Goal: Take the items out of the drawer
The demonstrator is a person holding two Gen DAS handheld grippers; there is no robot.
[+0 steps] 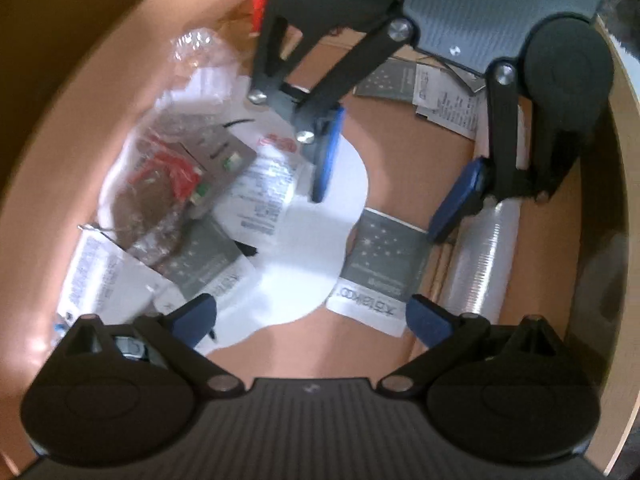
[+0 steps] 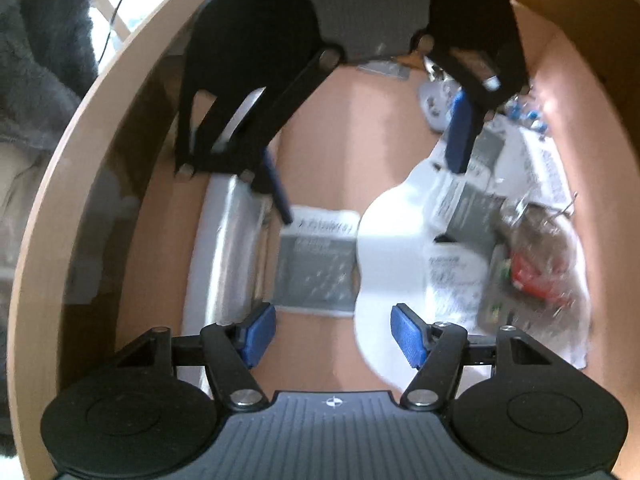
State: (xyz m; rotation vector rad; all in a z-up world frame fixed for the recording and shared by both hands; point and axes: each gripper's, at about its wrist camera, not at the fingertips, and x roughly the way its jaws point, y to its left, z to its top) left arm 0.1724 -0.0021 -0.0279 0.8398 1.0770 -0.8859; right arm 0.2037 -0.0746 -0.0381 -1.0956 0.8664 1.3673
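Both grippers point down into a wooden drawer [image 1: 80,128]. My left gripper [image 1: 312,320] is open above a white sheet [image 1: 304,248] and a grey star-printed packet [image 1: 384,256], holding nothing. My right gripper [image 2: 332,334] is open too, with bare drawer floor between its blue pads [image 2: 408,336]; the same grey packet [image 2: 316,268] lies just ahead of them. Each gripper shows in the other's view: the right gripper [image 1: 392,178] and the left gripper [image 2: 368,160]. A clear bag with red parts and a small board [image 1: 176,176] lies on the papers.
A ribbed clear plastic roll [image 1: 484,256] lies along one drawer wall. Printed slips and another grey packet [image 1: 448,108] sit at the far end. More papers and crinkled plastic [image 1: 192,44] crowd the left side. The drawer walls [image 2: 100,184] close in all round.
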